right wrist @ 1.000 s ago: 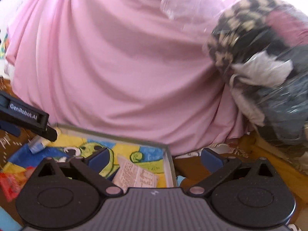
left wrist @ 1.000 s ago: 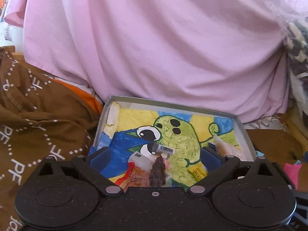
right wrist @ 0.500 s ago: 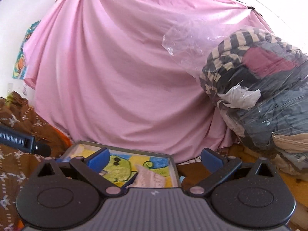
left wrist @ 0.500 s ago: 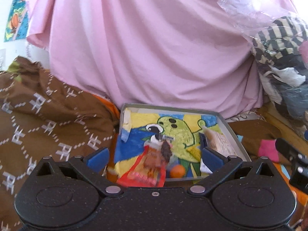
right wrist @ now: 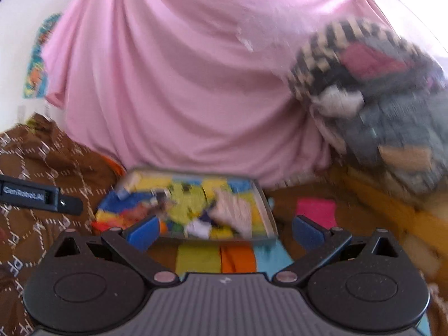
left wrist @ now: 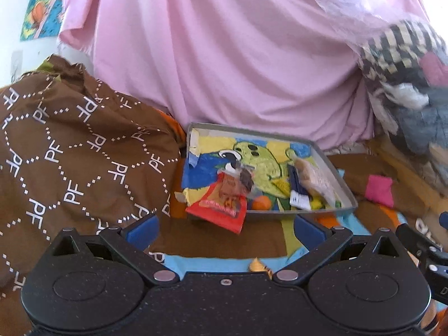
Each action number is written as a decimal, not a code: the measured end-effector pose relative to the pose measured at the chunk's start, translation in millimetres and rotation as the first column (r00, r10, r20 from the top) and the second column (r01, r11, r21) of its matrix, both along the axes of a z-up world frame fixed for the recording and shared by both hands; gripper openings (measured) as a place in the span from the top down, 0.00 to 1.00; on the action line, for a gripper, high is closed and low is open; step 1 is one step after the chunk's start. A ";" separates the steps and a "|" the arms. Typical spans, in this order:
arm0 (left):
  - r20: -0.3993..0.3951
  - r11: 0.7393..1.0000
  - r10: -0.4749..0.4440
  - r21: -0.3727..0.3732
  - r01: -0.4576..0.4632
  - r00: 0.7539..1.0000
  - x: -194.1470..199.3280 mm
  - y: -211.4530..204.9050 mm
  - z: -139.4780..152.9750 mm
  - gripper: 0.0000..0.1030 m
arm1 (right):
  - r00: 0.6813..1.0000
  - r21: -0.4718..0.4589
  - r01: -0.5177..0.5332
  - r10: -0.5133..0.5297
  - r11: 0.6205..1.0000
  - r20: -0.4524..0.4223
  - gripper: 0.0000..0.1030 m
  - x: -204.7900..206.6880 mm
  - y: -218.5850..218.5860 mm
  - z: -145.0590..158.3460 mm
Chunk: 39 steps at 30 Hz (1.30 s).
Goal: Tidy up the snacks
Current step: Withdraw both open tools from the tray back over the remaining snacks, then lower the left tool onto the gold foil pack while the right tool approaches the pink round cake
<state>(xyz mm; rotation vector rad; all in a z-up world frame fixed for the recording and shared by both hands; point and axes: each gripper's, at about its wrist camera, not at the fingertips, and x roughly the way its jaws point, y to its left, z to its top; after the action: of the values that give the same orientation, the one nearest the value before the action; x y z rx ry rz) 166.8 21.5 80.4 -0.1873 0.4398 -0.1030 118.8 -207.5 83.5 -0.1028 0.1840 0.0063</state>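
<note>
likely the red snack packet (left wrist: 217, 207), hanging over the tray's (left wrist: 340, 184) near rim, is light and crinkly; pinch its free near edge. both tongs (left wrist: 224, 228) (right wrist: 224, 231) gape wide, empty.

Obscured and indistinct items

Right wrist view motion-blurred: snack packets in tray (right wrist: 263, 204) unreadable; bundle of clothes (right wrist: 378, 106) smeared. Left wrist view: red snack packet (left wrist: 221, 207) print illegible; small orange item (left wrist: 261, 203) unidentifiable behind tray wall; right gripper (left wrist: 420, 249) cut by picture edge
</note>
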 end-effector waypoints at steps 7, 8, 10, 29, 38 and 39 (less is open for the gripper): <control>-0.054 0.997 -0.036 0.059 0.039 0.998 -13.4 -6.9 -20.0 0.01 | 0.984 0.025 0.073 -0.068 0.997 -0.164 0.00 -5.2 0.0 -30.7; -0.068 0.997 -0.044 0.063 0.048 0.997 -14.1 -7.4 -23.7 0.01 | 0.979 0.022 0.080 -0.074 0.997 -0.190 0.00 -5.1 0.7 -34.5; -0.137 0.992 -0.083 0.085 0.095 0.987 -9.7 -10.7 -32.3 0.01 | 0.970 0.015 0.086 -0.081 0.996 -0.230 0.00 -6.3 3.2 -42.3; -0.354 0.973 -0.133 0.132 0.190 0.926 12.6 -20.7 -89.0 0.02 | 0.892 0.025 -0.026 0.034 0.999 -0.450 0.00 8.9 25.5 -89.8; -0.379 0.973 -0.140 0.119 0.198 0.915 27.8 -22.1 -107.6 0.02 | 0.878 0.027 -0.050 0.057 0.998 -0.475 0.00 22.0 23.4 -103.7; -0.382 0.973 -0.140 0.117 0.198 0.913 29.7 -22.4 -109.7 0.02 | 0.878 0.025 -0.050 0.056 0.998 -0.475 0.00 24.0 22.4 -105.2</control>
<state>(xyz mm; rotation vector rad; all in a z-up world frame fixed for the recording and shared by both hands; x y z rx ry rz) 196.5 -0.9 -29.3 -0.0140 0.8417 -0.2054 142.9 -185.0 -21.7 -0.0929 0.6763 0.0888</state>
